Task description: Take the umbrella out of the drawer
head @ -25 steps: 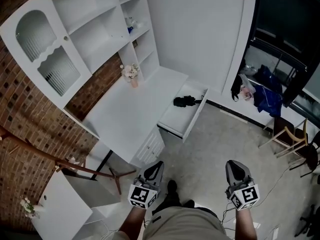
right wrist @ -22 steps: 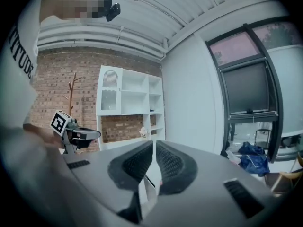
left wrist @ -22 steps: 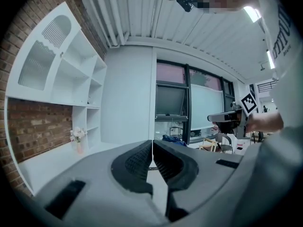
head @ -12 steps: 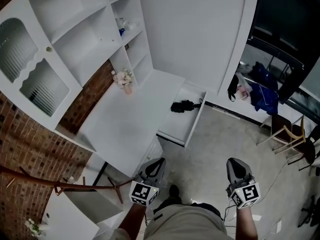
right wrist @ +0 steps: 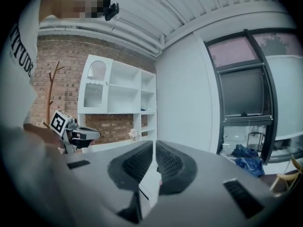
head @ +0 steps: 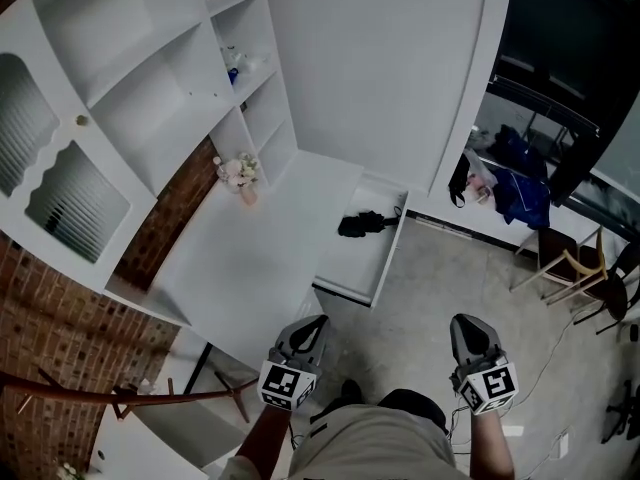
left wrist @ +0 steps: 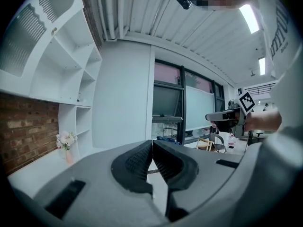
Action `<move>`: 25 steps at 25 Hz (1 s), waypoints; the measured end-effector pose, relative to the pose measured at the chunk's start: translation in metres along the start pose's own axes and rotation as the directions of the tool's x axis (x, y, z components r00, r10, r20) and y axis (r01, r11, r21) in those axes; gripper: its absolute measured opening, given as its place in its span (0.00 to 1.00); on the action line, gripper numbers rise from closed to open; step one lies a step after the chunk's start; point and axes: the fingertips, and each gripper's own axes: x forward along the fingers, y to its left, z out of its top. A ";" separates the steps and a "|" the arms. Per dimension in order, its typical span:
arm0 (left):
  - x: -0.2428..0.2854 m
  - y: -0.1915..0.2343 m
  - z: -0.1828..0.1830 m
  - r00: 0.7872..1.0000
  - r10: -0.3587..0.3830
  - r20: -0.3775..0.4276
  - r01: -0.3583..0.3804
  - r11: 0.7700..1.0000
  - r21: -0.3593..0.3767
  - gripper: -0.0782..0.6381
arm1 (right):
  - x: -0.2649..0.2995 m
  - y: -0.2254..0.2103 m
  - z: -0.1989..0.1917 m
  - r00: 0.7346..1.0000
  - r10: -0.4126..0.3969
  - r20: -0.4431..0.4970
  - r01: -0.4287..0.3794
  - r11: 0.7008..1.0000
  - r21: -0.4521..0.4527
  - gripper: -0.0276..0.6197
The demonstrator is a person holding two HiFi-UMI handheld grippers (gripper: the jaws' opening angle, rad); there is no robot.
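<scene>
**Jaws shut on nothing at left gripper (head: 311, 321) and right gripper (head: 468, 320); umbrella (head: 362, 224) lying in the open drawer (head: 346, 290)**

Jaws of the left gripper are seen pressed together in the left gripper view, with nothing held between them. Those of the right gripper are likewise closed on nothing in the right gripper view. Both grippers are held low at the bottom of the head view, above the concrete floor (head: 440, 278) and well apart from the drawer.

At the far left a brick wall (head: 55, 313) is seen, with a wooden coat stand (head: 130, 395) in front of it. A white shelf unit (head: 160, 78) with a ribbed-glass door (head: 62, 200) is mounted above a white desk (head: 250, 268). A small vase of pale flowers (head: 238, 176) is set on the desk top close to the shelves.

To the right of the desk top the drawer is pulled open. The black folded umbrella is laid across the drawer's far end, with a thin end pointed toward the drawer's right side.

Further right, blue cloth (head: 520, 193) is piled below the dark window (head: 560, 28). A wooden chair (head: 575, 268) is stood on the floor near the right edge.
</scene>
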 end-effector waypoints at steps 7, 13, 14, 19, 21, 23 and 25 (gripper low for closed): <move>0.025 0.006 -0.005 1.000 -0.022 -0.021 0.022 1.000 -0.009 0.15 | 0.020 -0.012 0.005 1.000 -0.004 -0.001 0.004 1.000 -0.017 0.09; 0.053 0.009 0.000 1.000 0.007 -0.028 -0.007 1.000 0.000 0.15 | 0.048 -0.042 0.002 1.000 0.027 -0.008 -0.027 1.000 -0.007 0.10; 0.059 0.010 0.001 0.999 0.017 -0.031 -0.016 1.000 0.001 0.15 | 0.055 -0.047 0.001 0.999 0.040 -0.010 -0.040 0.999 -0.010 0.09; 0.089 0.013 0.008 0.997 0.058 -0.054 -0.058 0.998 0.002 0.15 | 0.096 -0.073 0.003 0.993 0.111 -0.029 -0.112 0.993 -0.041 0.10; 0.101 0.016 0.008 0.995 0.078 -0.068 -0.077 0.997 0.012 0.15 | 0.113 -0.082 0.003 0.989 0.147 -0.029 -0.148 0.988 -0.036 0.09; 0.113 0.020 0.009 0.992 0.102 -0.077 -0.101 0.995 0.018 0.15 | 0.129 -0.090 0.004 0.983 0.183 -0.029 -0.184 0.982 -0.038 0.09; 0.125 0.022 0.012 0.988 0.128 -0.082 -0.127 0.992 0.018 0.15 | 0.143 -0.100 0.007 0.976 0.216 -0.027 -0.217 0.975 -0.046 0.10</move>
